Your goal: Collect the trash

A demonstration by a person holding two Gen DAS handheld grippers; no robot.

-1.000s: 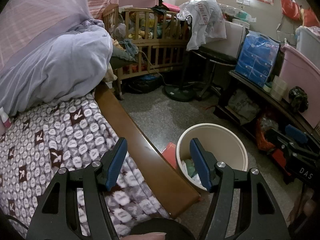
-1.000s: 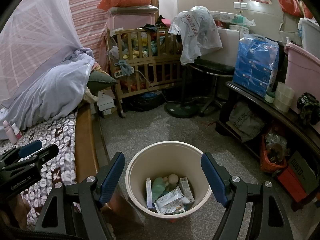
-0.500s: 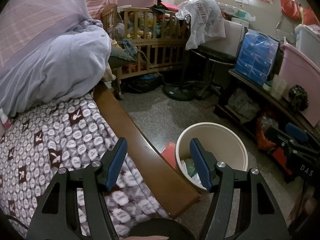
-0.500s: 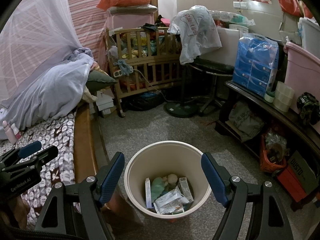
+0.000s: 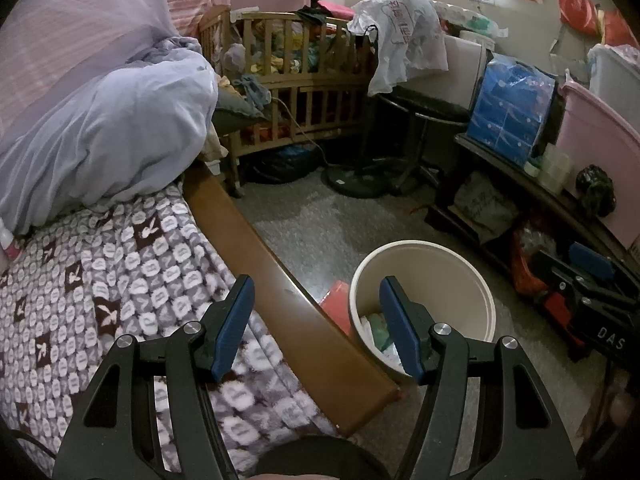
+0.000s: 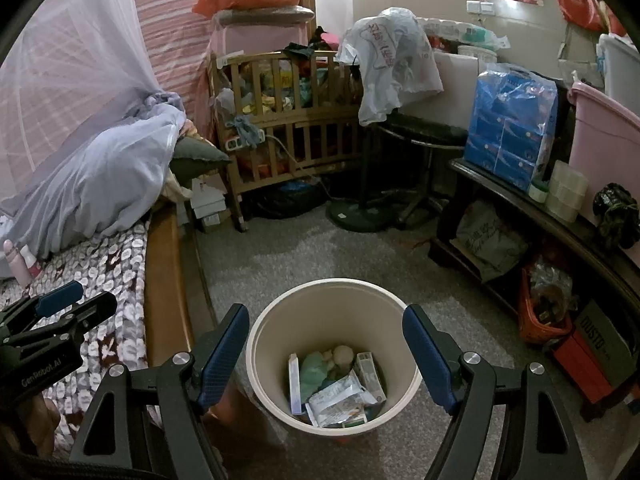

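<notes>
A cream round bin stands on the grey floor beside the bed. Inside it lies trash: small boxes, foil packets, a green wad, a pale ball. My right gripper hangs open above the bin, nothing between its blue pads. My left gripper is open too, empty, over the bed's wooden side rail, with the bin just to its right. Each gripper shows in the other's view: the left gripper over the bed, the right gripper at the far right.
A patterned blanket covers the bed, with a lilac duvet heaped behind. A wooden crib, a black stool and a fan base stand at the back. A dark low shelf with blue tissue packs lines the right. A red box lies beside the bin.
</notes>
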